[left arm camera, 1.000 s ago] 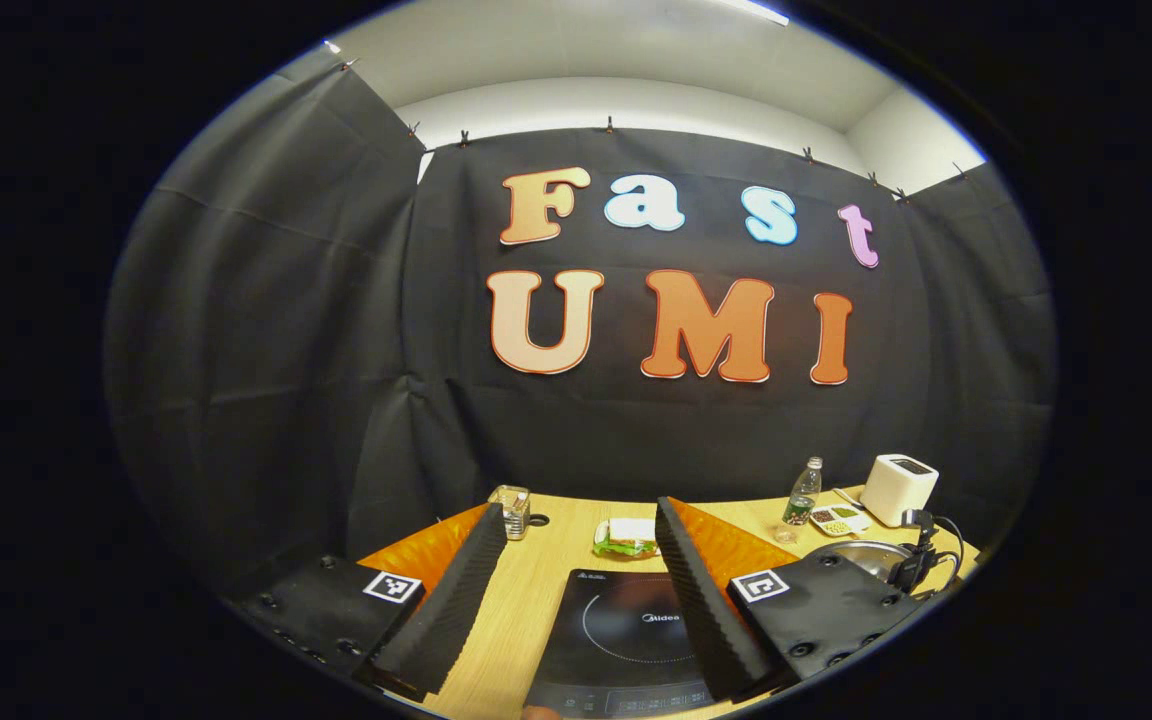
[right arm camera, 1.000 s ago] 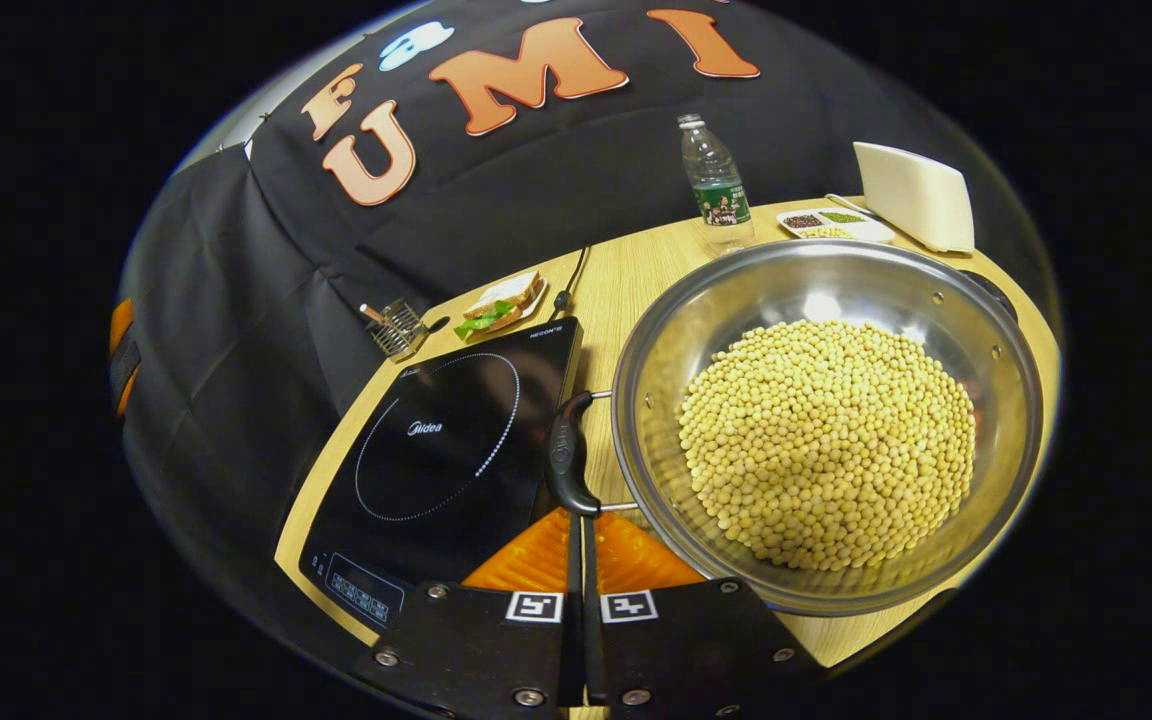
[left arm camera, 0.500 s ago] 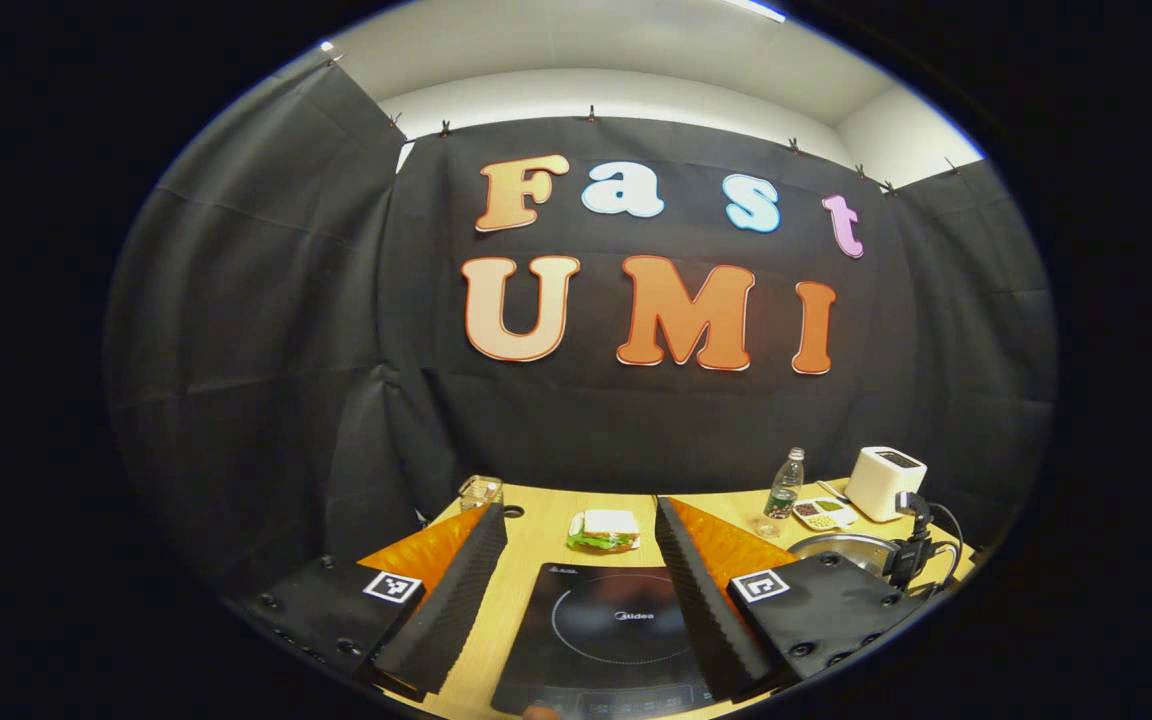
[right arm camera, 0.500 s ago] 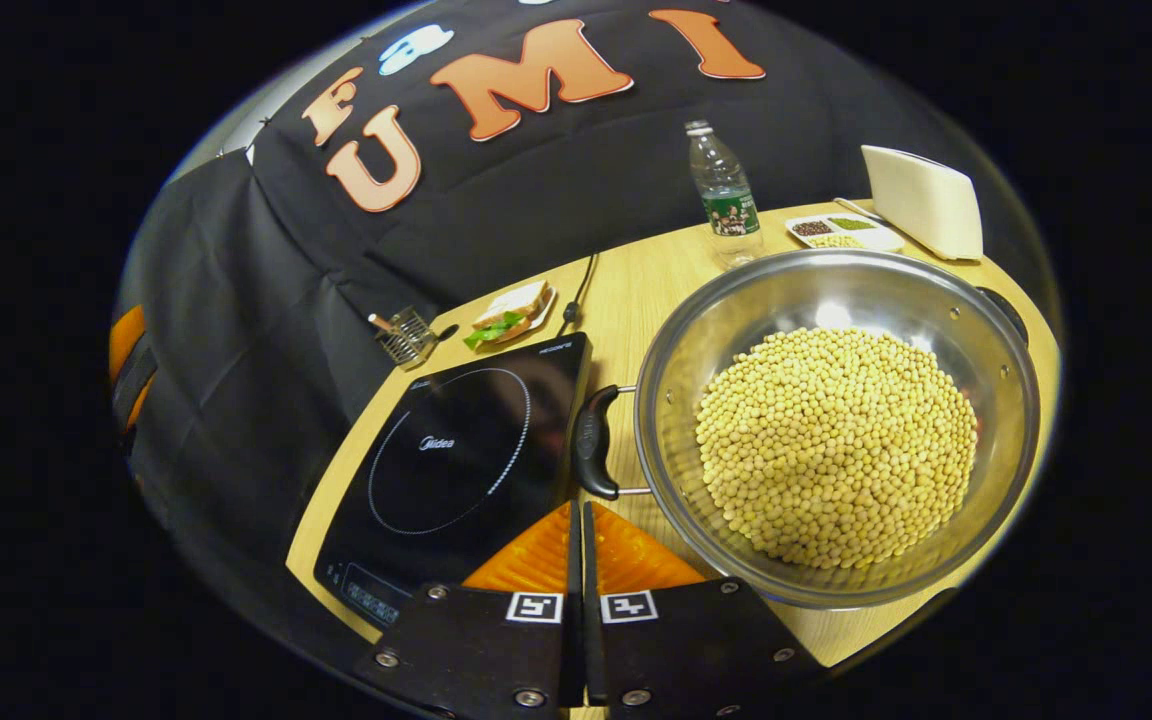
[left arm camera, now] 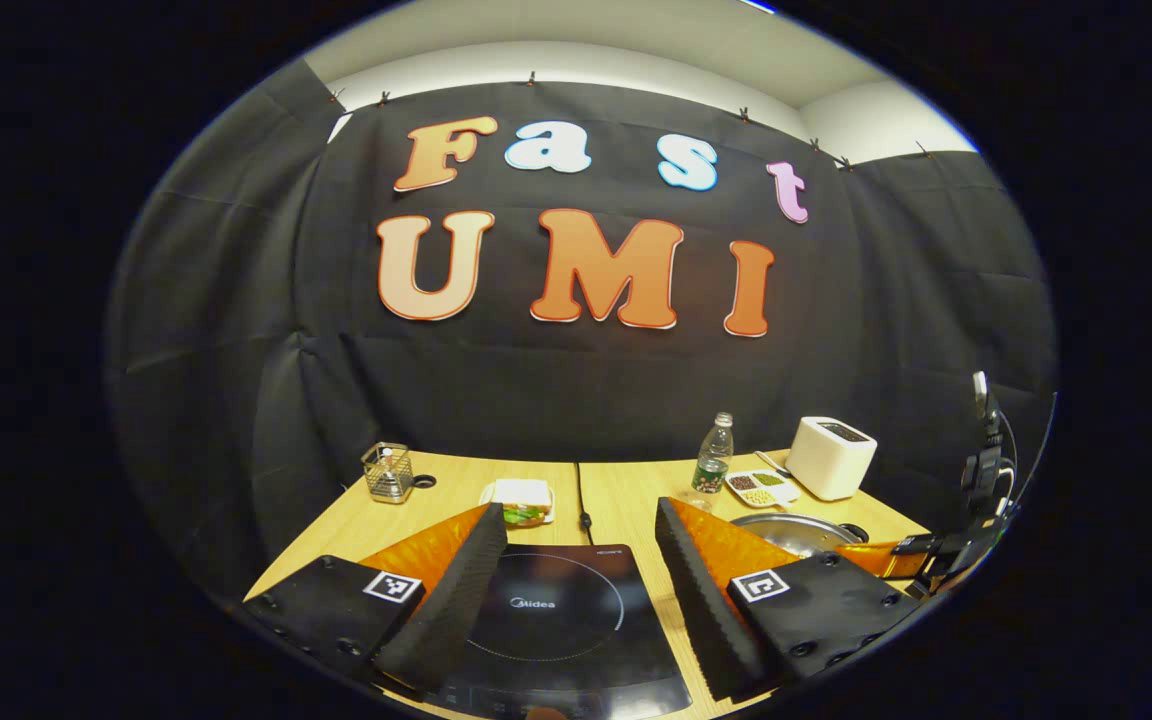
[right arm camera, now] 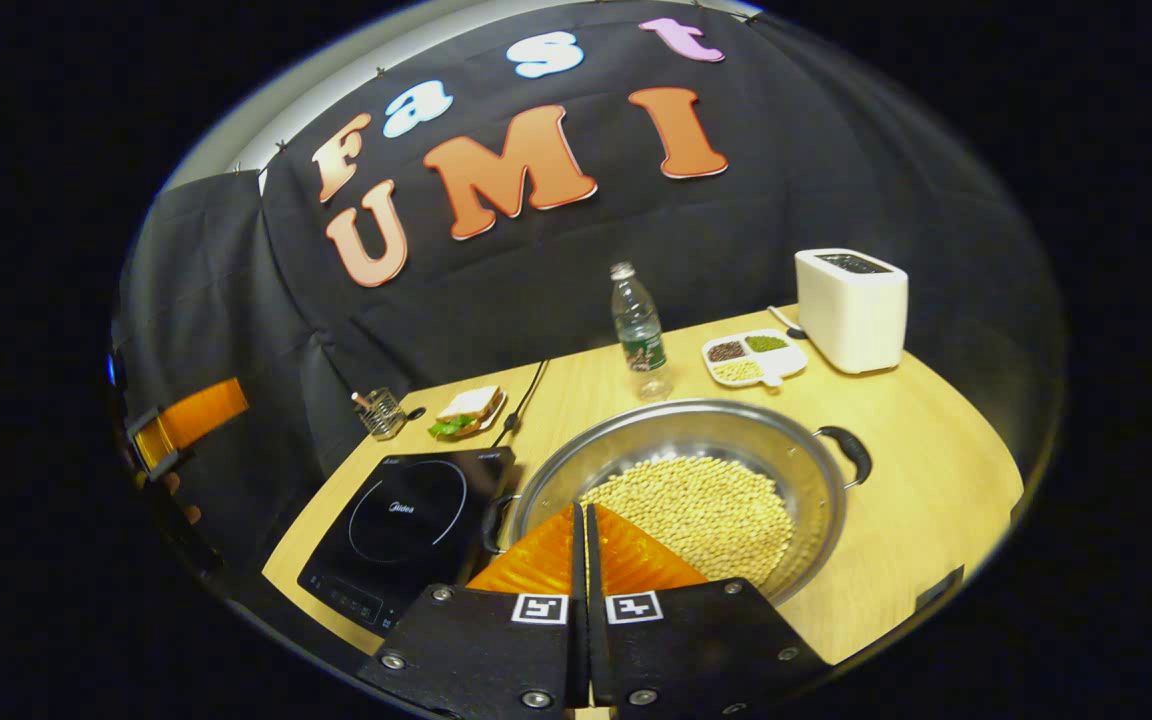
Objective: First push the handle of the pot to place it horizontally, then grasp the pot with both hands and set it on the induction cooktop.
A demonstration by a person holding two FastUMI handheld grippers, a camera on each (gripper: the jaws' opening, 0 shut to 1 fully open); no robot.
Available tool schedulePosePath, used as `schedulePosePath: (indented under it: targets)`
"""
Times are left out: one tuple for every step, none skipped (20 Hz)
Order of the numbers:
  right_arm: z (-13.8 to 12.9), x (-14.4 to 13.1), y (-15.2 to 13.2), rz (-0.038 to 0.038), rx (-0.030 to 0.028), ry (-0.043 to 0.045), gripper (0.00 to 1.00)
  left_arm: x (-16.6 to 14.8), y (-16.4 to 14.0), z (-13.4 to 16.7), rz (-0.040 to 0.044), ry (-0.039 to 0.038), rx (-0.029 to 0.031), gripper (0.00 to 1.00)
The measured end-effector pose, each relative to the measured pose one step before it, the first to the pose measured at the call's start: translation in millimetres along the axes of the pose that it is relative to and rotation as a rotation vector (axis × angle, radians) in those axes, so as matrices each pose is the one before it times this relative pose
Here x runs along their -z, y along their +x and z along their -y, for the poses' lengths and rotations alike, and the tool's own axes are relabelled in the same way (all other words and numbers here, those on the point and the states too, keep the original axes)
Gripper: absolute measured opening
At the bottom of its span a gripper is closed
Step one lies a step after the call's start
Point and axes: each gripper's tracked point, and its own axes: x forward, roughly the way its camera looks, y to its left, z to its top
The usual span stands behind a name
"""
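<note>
While a second ago the right gripper (right arm camera: 581, 520) sat low with its closed tips at the pot's near handle (right arm camera: 492, 520), it has since risen and pulled back, fingers pressed together on nothing, hanging over the near rim of the steel pot (right arm camera: 816, 500) of soybeans (right arm camera: 706, 500). Both handles now appear to lie flat, the far handle (right arm camera: 851, 452) pointing right, so the push step looks finished. The pot rests on the wooden table (right arm camera: 926, 500), just beside the induction cooktop (right arm camera: 406, 520) and not yet on it. Over the cooktop (left arm camera: 556, 620) the left gripper (left arm camera: 581, 525) has dropped its aim, fingers spread wide and empty; the pot (left arm camera: 796, 530) lies to its right. Next should come the two-handed grasp, which needs the right fingers to open.
</note>
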Motion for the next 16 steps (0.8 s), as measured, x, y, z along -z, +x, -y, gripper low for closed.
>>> schedulePosePath:
  targets:
    - [11.18, -8.48, -2.05, 0.01365, 0.01296, 0.01059, 0.00, 3.58, 4.83, 9.22, -0.01281, 0.00179, 0.01197, 0.97]
    - [12.86, -6.67, 0.72, 0.01529, 0.02049, 0.00077, 0.00, 5.73, 5.24, 8.91, -0.01347, -0.00500, 0.00804, 0.97]
    - [12.52, -6.07, 0.99, 0.01502, 0.02052, -0.00247, 0.00, 5.19, 5.67, 9.08, -0.01408, -0.00775, 0.01299, 0.97]
    - [10.11, -3.70, -0.03, 0.00626, 0.01461, 0.00034, 0.00, 7.12, 3.51, 9.90, -0.01923, -0.00621, 0.01341, 0.97]
    - [8.70, -2.54, 1.41, 0.00149, 0.00893, 0.00760, 0.00, 6.95, 5.48, 7.94, -0.02172, -0.00356, 0.00898, 0.97]
    - [7.33, -0.84, 0.62, 0.00058, 0.00823, 0.01049, 0.00, 7.20, 6.53, 7.01, -0.01998, 0.00322, 0.00530, 0.97]
    - [8.06, -2.67, 1.92, 0.00069, 0.00920, 0.00374, 0.00, 5.28, 5.49, 5.99, -0.01614, 0.00999, -0.00009, 0.97]
    - [8.04, -0.11, 1.22, -0.00065, 0.01204, -0.00101, 0.00, 3.95, 5.64, 6.43, -0.01194, 0.01221, 0.00787, 0.98]
    - [5.90, -0.65, 1.52, -0.00243, 0.00358, -0.00134, 0.00, 4.81, 5.22, 8.08, -0.01336, 0.00402, 0.01180, 0.98]
    - [4.64, -1.45, 0.26, -0.00294, 0.00520, -0.00499, 0.00, 4.71, 5.68, 7.86, -0.01566, -0.00289, 0.01309, 0.98]
    - [4.60, 0.09, 2.32, -0.00156, 0.00432, -0.00580, 0.03, 4.62, 4.58, 6.87, -0.01661, -0.00314, 0.01186, 0.97]
    - [4.47, 0.00, 1.81, -0.00101, 0.00644, -0.00574, 0.07, 5.63, 6.23, 6.00, -0.01487, -0.00028, 0.00676, 0.98]
    - [3.96, -1.44, 1.56, -0.00108, 0.00436, -0.00246, 0.10, 4.92, 5.91, 3.91, -0.01486, 0.00057, 0.00522, 0.98]
    - [3.78, -0.32, 1.62, -0.00205, 0.00483, -0.00070, 0.18, 6.33, 5.41, 5.07, -0.01523, 0.00073, 0.00693, 0.98]
    - [4.22, -0.18, 2.30, -0.00004, 0.00478, -0.00161, 0.22, 6.12, 5.13, 3.65, -0.01594, 0.00056, 0.00600, 0.97]
    - [4.12, -0.94, 1.61, 0.00098, 0.00603, -0.00302, 0.29, 6.96, 4.16, 4.20, -0.01546, 0.00035, 0.00533, 0.98]
